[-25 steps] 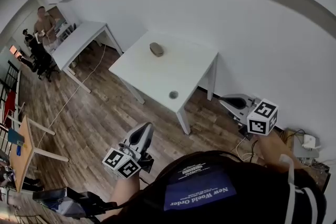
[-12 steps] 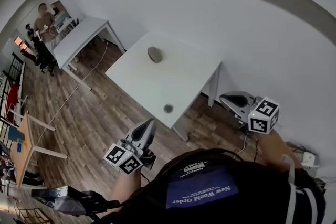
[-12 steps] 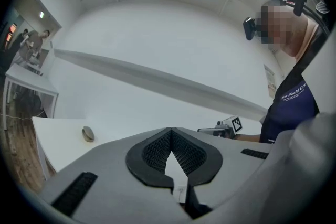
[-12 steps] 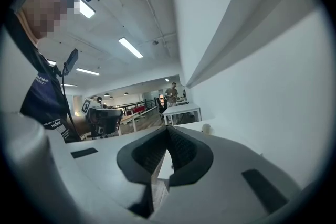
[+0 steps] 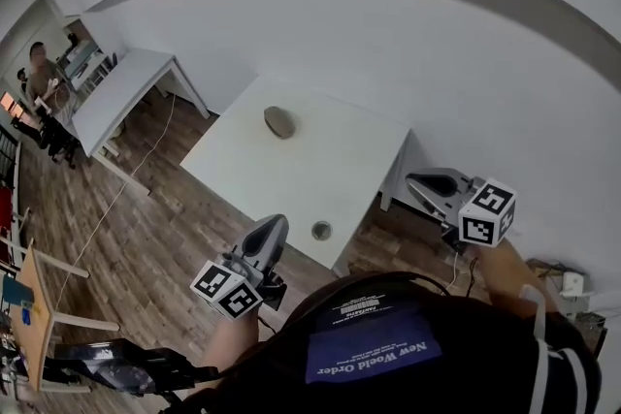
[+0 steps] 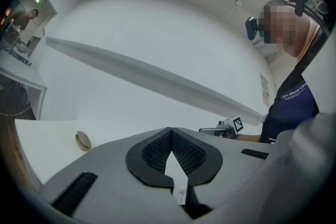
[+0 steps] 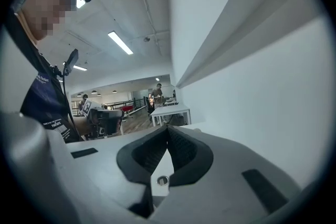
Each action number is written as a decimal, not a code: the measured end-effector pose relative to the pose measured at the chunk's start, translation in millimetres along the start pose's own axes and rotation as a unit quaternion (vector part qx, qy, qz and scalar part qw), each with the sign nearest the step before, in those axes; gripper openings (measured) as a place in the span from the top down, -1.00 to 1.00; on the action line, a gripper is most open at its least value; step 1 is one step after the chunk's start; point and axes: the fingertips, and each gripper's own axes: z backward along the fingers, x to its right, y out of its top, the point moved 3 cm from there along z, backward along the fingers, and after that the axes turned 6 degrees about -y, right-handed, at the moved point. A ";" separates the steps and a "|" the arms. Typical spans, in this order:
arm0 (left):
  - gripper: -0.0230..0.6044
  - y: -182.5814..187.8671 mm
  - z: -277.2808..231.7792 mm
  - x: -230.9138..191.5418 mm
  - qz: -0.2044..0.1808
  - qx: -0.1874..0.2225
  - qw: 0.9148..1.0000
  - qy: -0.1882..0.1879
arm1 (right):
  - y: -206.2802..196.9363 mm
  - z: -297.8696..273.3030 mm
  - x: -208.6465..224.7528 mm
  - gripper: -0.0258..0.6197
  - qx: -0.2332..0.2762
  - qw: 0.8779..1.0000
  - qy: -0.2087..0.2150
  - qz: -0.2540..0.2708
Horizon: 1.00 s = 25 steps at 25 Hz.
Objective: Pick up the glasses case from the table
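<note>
The glasses case (image 5: 279, 121) lies toward the far side of the white counter (image 5: 320, 170). It is a grey-brown oval (whether anything is inside, I cannot tell), and nothing touches it. A small round grey disc (image 5: 321, 231) sits by the counter's near edge. My left hand-held gripper (image 5: 275, 224) shows at that edge, its jaws pressed together on nothing. My right hand-held gripper (image 5: 415, 181) is off the counter's right corner, likewise closed and empty. Both are well apart from the case. A second white table (image 5: 126, 92) stands to the left on the wood floor (image 5: 165, 208).
</note>
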 end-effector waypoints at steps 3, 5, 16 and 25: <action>0.94 13.4 16.8 -53.1 -0.008 -0.004 1.000 -0.019 | 5.7 -44.3 -9.5 0.92 0.007 1.000 -0.024 0.001; 0.94 23.3 26.7 -81.9 -0.008 -0.005 1.000 -0.027 | 12.6 -70.0 -16.0 0.92 0.009 0.999 -0.037 0.001; 0.94 41.3 53.2 -191.4 0.012 0.001 1.000 -0.024 | 22.0 -183.8 -29.2 0.92 -0.026 0.999 -0.036 0.001; 0.94 38.2 17.9 -220.4 0.022 -0.023 0.999 0.025 | 16.3 -230.1 17.3 0.92 -0.028 0.999 0.019 -0.010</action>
